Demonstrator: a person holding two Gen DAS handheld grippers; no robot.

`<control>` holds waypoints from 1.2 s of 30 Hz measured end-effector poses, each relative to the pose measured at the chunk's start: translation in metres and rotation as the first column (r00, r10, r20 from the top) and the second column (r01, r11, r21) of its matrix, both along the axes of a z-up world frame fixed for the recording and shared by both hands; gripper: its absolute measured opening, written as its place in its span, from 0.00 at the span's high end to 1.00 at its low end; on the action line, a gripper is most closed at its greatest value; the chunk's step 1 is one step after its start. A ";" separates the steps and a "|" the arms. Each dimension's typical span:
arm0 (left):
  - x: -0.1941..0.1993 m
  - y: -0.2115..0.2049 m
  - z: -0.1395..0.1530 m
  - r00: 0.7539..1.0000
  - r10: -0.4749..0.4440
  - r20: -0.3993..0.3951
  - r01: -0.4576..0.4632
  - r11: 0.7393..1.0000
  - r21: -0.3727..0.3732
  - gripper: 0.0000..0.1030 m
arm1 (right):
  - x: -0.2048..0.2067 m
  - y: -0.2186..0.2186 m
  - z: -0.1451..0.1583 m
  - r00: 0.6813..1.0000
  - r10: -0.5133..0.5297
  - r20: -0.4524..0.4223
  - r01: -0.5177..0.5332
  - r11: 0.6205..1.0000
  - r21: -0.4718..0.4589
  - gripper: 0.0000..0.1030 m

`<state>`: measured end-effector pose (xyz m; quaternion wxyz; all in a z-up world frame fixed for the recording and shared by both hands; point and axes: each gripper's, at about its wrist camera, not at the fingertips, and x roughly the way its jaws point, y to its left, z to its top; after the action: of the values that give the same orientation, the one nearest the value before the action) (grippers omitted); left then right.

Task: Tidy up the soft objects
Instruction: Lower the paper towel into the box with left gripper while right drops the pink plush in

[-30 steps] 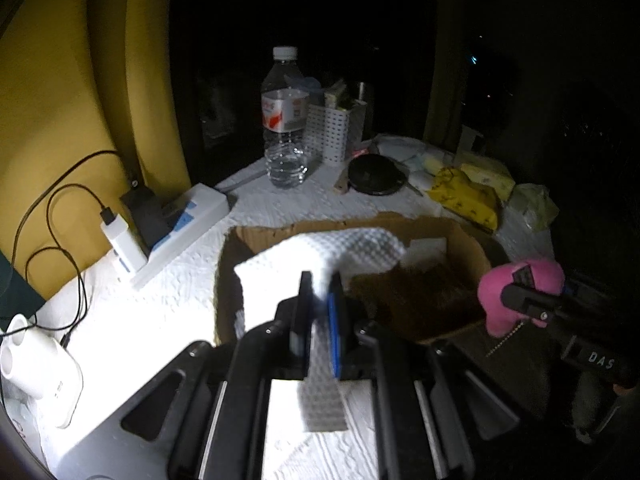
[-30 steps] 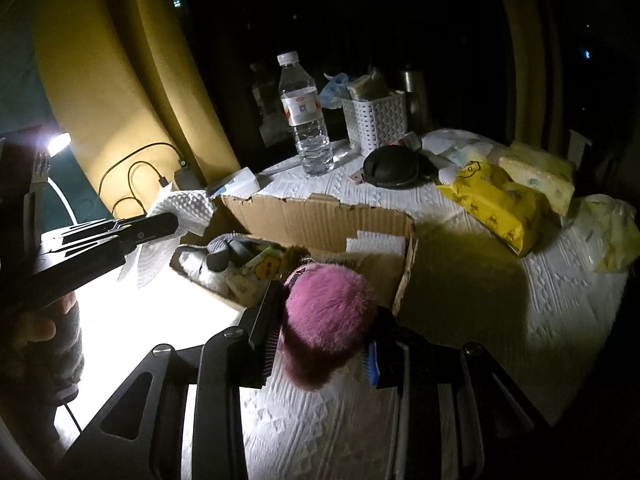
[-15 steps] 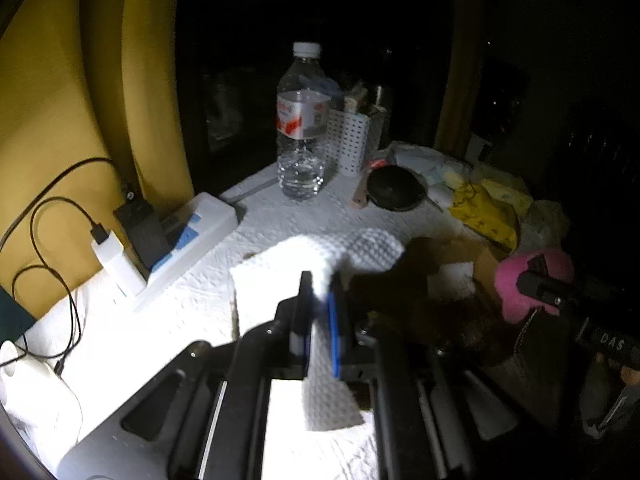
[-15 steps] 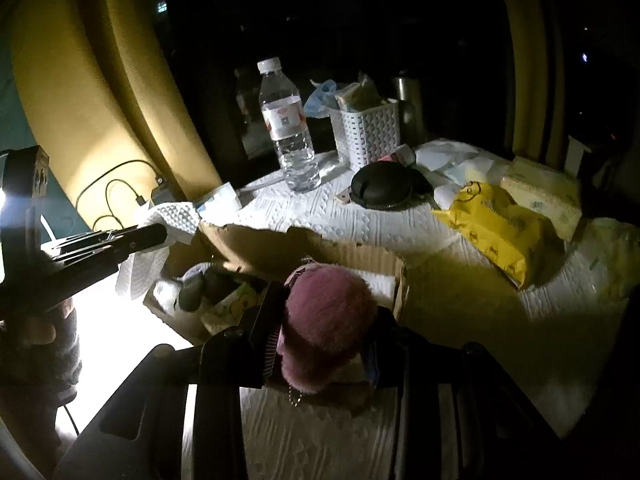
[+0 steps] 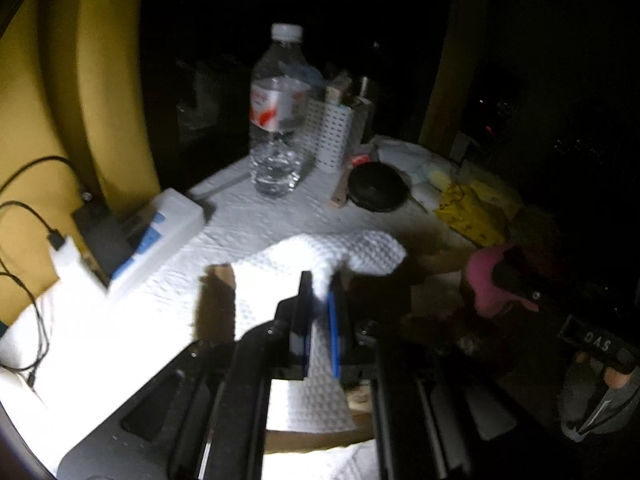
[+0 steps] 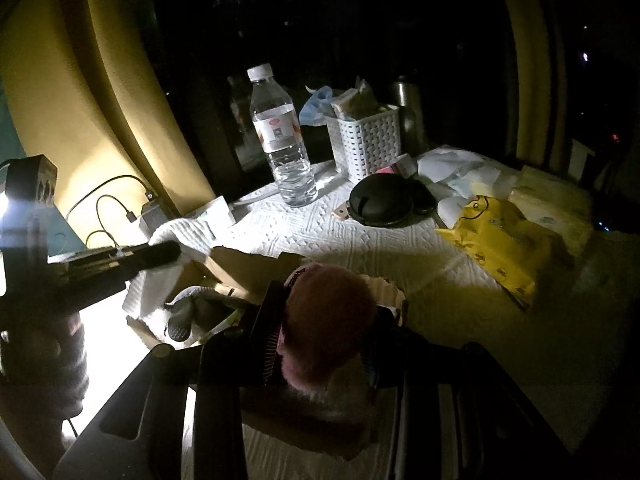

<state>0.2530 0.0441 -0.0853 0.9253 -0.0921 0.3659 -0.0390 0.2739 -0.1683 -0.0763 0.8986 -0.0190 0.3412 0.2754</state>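
My left gripper is shut on a white waffle-weave cloth, which drapes over the left end of an open cardboard box. From the right wrist view that same gripper holds the cloth over the box's left rim. My right gripper is shut on a fluffy pink pom-pom above the box's near right part. The pom-pom shows dimly at the right of the left wrist view. A grey soft toy lies inside the box.
A water bottle, a white woven basket, a black round case and a yellow packet stand on the white table covering behind the box. A power strip with chargers and cables lies at the left by the yellow wall.
Both grippers have moved forward over the box with their loads. The table's far objects look nearer, and the box has slid down and under the fingers in both views.
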 end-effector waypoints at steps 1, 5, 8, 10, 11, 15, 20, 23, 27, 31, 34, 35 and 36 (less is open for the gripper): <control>0.002 -0.004 -0.002 1.000 -0.006 -0.003 0.006 1.000 -0.003 0.94 | 0.002 0.001 -0.001 1.000 0.001 -0.003 -0.001 1.000 0.001 0.65; 0.010 -0.024 -0.013 0.999 -0.035 -0.030 0.035 0.999 -0.016 0.94 | 0.008 0.003 -0.006 1.000 0.002 -0.019 -0.002 1.000 0.010 0.65; 0.016 -0.039 -0.024 0.998 -0.041 -0.055 0.041 0.999 -0.002 0.93 | 0.012 0.004 -0.012 0.999 0.002 -0.033 -0.002 1.000 0.022 0.65; 0.020 -0.046 -0.033 0.997 -0.037 -0.071 0.037 0.999 0.007 0.92 | 0.013 0.005 -0.015 0.999 0.005 -0.042 -0.004 1.000 0.025 0.65; 0.021 -0.047 -0.036 0.996 -0.035 -0.078 0.035 0.999 0.003 0.92 | 0.014 0.006 -0.017 0.999 0.006 -0.044 -0.005 1.000 0.026 0.65; 0.028 -0.053 -0.052 0.992 -0.031 -0.123 0.030 0.999 -0.015 0.90 | 0.019 0.009 -0.027 0.998 0.003 -0.059 -0.002 1.000 0.018 0.65; 0.029 -0.057 -0.059 0.989 -0.038 -0.145 0.036 0.999 -0.011 0.80 | 0.023 0.009 -0.040 0.996 -0.002 -0.084 0.003 1.000 0.013 0.64; 0.025 -0.059 -0.056 0.989 -0.037 -0.141 0.038 0.999 0.004 0.72 | 0.025 0.007 -0.045 0.995 -0.017 -0.096 0.018 1.000 0.012 0.59; 0.019 -0.057 -0.051 0.991 -0.025 -0.133 0.027 1.000 0.015 0.56 | 0.024 0.003 -0.041 0.995 -0.031 -0.090 0.032 0.999 0.011 0.48; 0.011 -0.054 -0.043 0.993 -0.012 -0.114 0.014 1.000 0.012 0.41 | 0.019 0.000 -0.034 0.996 -0.043 -0.072 0.043 0.999 0.007 0.47; 0.005 -0.054 -0.036 0.995 -0.005 -0.095 0.008 0.999 0.033 0.39 | 0.014 -0.002 -0.029 0.997 -0.053 -0.061 0.053 0.999 0.000 0.47; 0.003 -0.054 -0.034 0.996 -0.004 -0.089 0.008 0.999 0.036 0.38 | 0.012 -0.002 -0.028 0.997 -0.056 -0.058 0.056 0.998 -0.001 0.47; 0.001 -0.054 -0.031 0.996 -0.004 -0.084 0.007 0.999 0.040 0.38 | 0.011 -0.003 -0.026 0.997 -0.059 -0.054 0.058 0.998 -0.004 0.47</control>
<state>0.2538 -0.0099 -0.1164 0.9106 -0.0741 0.4054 -0.0304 0.2845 -0.1713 -0.1026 0.8966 -0.0028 0.3662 0.2489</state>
